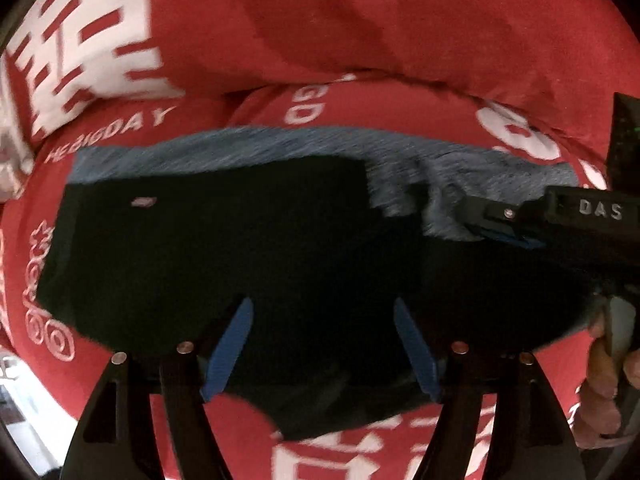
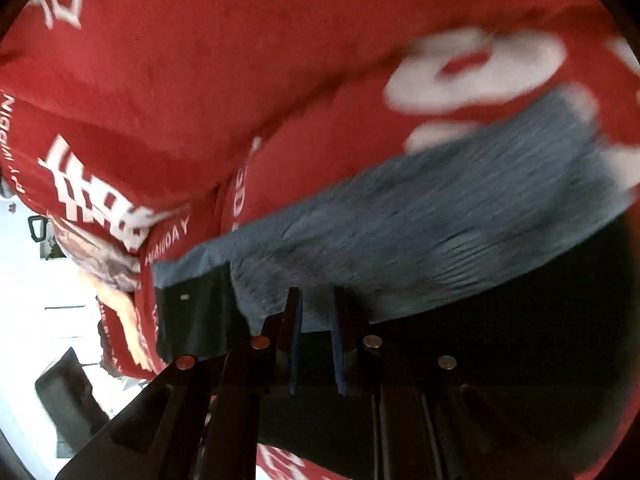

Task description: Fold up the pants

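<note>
Black pants [image 1: 248, 248] with a grey fleece lining [image 1: 280, 144] lie on a red bedspread [image 1: 360, 40] with white print. My left gripper [image 1: 322, 308] is open just above the near edge of the black cloth, holding nothing. My right gripper [image 1: 480, 228] enters that view from the right, its jaws close together on a fold of the pants where the grey lining shows. In the right wrist view the right gripper [image 2: 316, 300] stands with a narrow gap between its blue pads [image 2: 340, 344], over black cloth [image 2: 520, 340] and grey lining [image 2: 440, 220]. Whether it pinches cloth is unclear.
A red pillow or rolled cover [image 1: 400, 20] lies behind the pants. The bed edge and a bright floor with a dark object [image 2: 64, 396] show at the left of the right wrist view. A hand [image 1: 608, 380] holds the right gripper.
</note>
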`<state>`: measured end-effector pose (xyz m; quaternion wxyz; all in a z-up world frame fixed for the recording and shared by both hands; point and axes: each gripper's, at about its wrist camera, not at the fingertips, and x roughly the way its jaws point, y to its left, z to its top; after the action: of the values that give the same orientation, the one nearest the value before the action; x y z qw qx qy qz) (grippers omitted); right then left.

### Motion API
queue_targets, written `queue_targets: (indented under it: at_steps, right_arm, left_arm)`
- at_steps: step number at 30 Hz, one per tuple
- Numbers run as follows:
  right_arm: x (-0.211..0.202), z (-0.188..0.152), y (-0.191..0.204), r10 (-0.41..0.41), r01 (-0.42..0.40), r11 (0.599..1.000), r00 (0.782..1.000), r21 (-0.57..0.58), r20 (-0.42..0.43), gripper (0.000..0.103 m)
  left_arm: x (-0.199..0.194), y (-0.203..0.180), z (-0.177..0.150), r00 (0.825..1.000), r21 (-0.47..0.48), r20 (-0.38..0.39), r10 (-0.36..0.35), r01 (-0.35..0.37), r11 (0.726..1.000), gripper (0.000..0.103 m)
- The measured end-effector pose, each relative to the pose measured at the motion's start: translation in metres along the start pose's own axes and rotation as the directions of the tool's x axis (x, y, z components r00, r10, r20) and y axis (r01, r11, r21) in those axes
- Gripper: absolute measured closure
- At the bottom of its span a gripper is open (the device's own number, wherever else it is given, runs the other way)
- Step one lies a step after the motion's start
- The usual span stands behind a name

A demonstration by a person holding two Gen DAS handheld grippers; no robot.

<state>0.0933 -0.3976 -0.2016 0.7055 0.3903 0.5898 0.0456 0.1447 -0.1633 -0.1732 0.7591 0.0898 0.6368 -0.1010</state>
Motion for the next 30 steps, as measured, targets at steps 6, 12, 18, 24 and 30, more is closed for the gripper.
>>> queue_targets:
  at_steps: [6, 12, 18, 24, 30]
  right_arm:
    - [0.014, -0.025, 0.04, -0.032, 0.028, 0.995, 0.999, -0.091, -0.037, 0.084]
    - [0.008, -0.057, 0.072, -0.101, 0.079, 0.98, 0.989, -0.183, -0.109, 0.08]
    - [-0.006, -0.088, 0.089, -0.185, 0.154, 0.961, 0.975, -0.231, -0.123, 0.046]
    - [-0.026, -0.112, 0.103, -0.286, 0.242, 0.932, 0.949, -0.27, -0.135, 0.042]
    - [-0.048, -0.122, 0.124, -0.348, 0.307, 0.906, 0.932, -0.29, -0.099, 0.024]
  left_arm:
    - [-0.002, 0.038, -0.023, 0.997, -0.029, -0.047, 0.055, -0.056, 0.998, 0.029]
    - [-0.017, 0.06, -0.036, 0.996, -0.064, -0.06, 0.069, -0.073, 0.995, 0.028]
    - [-0.03, 0.072, -0.044, 0.996, -0.083, -0.067, 0.054, -0.06, 0.995, 0.026]
    - [-0.059, 0.084, -0.051, 0.999, -0.097, -0.039, 0.02, -0.024, 0.995, 0.013]
    - [-0.083, 0.096, -0.059, 0.999, -0.094, -0.043, -0.003, -0.001, 0.996, 0.0]
